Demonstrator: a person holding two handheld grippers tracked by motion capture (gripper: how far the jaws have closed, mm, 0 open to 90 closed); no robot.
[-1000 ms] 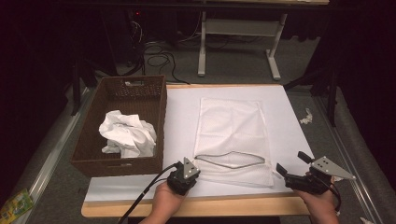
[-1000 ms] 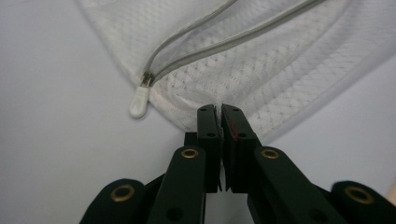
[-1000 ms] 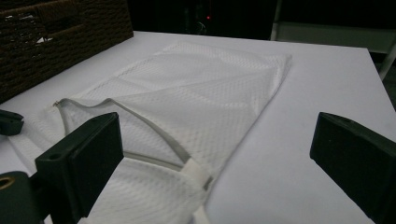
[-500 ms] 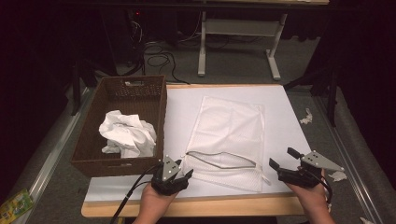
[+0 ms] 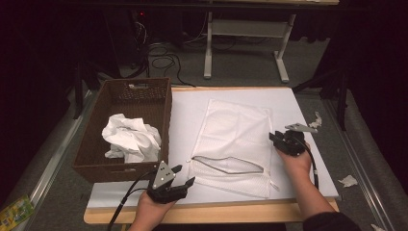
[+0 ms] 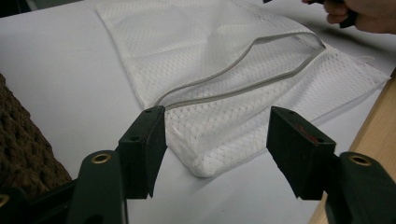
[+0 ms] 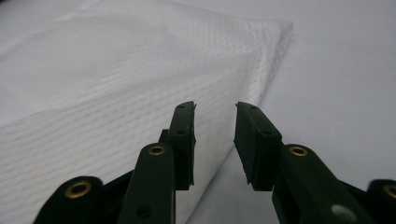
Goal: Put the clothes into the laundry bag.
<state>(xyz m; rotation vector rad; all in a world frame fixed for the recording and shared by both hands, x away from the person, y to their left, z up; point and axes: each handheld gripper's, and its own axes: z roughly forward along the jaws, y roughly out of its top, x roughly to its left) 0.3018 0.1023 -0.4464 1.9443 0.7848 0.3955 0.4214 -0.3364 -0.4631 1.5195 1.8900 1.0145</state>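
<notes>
Right gripper view shows the right gripper, jaws just narrowed yet holding nothing, at the mesh bag edge on the table; left gripper waits open, so pinch only the edge.

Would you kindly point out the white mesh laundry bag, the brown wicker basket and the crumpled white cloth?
White mesh laundry bag point(image 5: 235, 127), high view, on its flat upper panel.
Brown wicker basket point(image 5: 166, 108), high view, on its right rim.
Crumpled white cloth point(image 5: 131, 138), high view, on its bunched middle.
</notes>
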